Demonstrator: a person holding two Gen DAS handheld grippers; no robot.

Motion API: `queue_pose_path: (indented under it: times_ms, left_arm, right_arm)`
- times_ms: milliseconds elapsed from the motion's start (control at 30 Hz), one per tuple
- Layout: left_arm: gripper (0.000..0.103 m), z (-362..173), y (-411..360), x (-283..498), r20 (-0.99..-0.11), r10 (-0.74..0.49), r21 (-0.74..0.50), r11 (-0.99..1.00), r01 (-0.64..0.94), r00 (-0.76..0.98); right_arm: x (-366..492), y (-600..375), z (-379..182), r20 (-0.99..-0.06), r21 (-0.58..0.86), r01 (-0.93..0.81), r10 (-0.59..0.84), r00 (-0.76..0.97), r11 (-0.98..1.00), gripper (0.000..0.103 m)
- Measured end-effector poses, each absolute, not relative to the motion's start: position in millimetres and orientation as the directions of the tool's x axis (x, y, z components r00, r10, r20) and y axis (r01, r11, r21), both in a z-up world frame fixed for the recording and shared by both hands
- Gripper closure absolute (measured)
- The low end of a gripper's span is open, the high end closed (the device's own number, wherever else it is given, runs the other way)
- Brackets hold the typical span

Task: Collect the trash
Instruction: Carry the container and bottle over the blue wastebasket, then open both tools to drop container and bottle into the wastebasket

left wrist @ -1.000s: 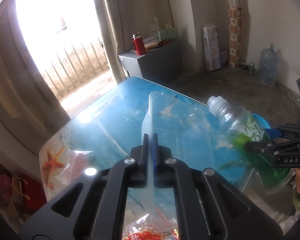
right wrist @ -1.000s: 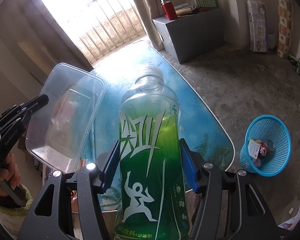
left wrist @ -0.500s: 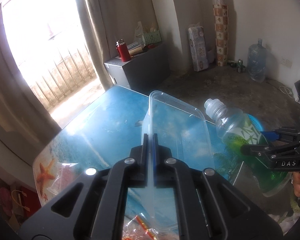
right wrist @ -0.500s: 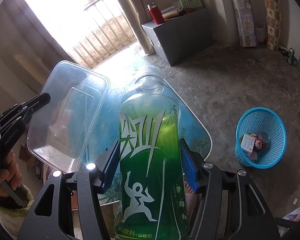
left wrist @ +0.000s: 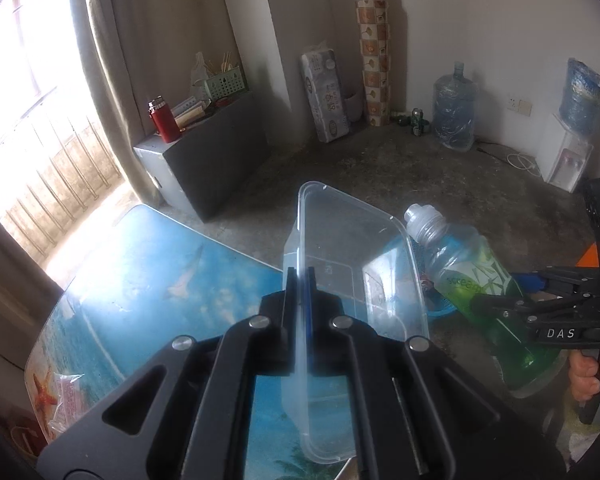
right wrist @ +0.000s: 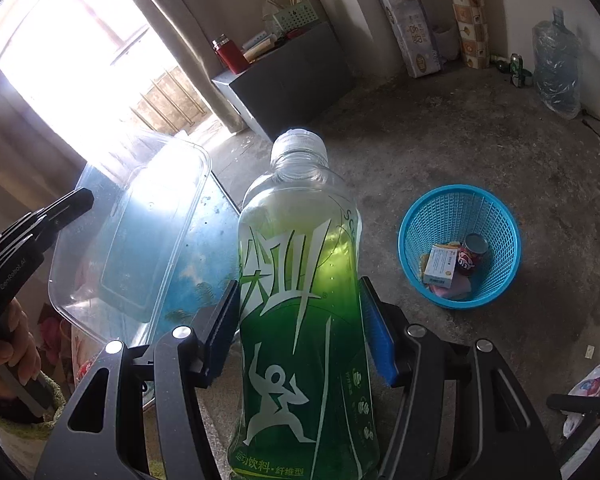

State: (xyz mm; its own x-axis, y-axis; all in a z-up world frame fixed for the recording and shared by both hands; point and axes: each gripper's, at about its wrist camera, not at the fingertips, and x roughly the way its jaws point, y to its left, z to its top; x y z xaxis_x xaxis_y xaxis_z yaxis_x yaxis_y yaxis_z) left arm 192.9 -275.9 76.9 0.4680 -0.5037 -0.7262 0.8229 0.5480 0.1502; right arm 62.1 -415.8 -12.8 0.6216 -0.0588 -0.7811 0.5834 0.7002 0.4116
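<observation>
Two pieces of trash are carried together: the left gripper (left wrist: 300, 280) is pinched tight on the wall of an empty clear plastic container (left wrist: 364, 272), while the right gripper (right wrist: 300, 320) clamps a capped green drink bottle (right wrist: 300, 300). On the concrete floor, a blue basket (right wrist: 456, 208) holds a small box (right wrist: 440, 266) and a red can (right wrist: 472, 254).

daylight blows out the window (left wrist: 16, 92); room dim, fisheye edges bent, slight blur.
</observation>
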Motion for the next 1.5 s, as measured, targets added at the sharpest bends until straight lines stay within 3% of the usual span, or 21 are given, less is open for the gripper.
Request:
queue_pose_path:
  times_ms: [333, 833, 900, 967, 1200, 1500]
  left_arm:
    - [0.101, 30, -377, 185, -0.818, -0.508, 0.038, 0.421, 0.906, 0.27]
    - [0.101, -96, -518, 212, -0.948, -0.305, -0.042, 0.391, 0.919, 0.086]
    - [0.096, -108, -531, 216, -0.95, -0.304, -0.054, 0.398, 0.916, 0.076]
    - [0.071, -116, -538, 220, -0.953, -0.294, -0.058, 0.418, 0.906, 0.075]
    - [0.065, -97, -520, 219, -0.936, -0.348, -0.096, 0.409, 0.908, 0.058]
    - [0.06, -33, -445, 214, -0.889, -0.453, -0.15, 0.434, 0.888, 0.071]
  right_arm:
    - [0, -486, -64, -0.842, 0.391, 0.752, -0.124, 0.525, 0.53, 0.046]
    - [-15, -544, -140, -0.893, 0.401, 0.841, -0.052, 0.447, 0.363, 0.046]
    - [-14, -549, -146, -0.895, 0.402, 0.846, -0.043, 0.443, 0.35, 0.046]
    - [-14, -554, -154, -0.896, 0.41, 0.849, -0.029, 0.443, 0.334, 0.046]
    - [-2, -578, -191, -0.902, 0.42, 0.863, 0.03, 0.43, 0.281, 0.046]
    - [31, -611, -223, -0.908, 0.415, 0.885, 0.036, 0.418, 0.211, 0.045]
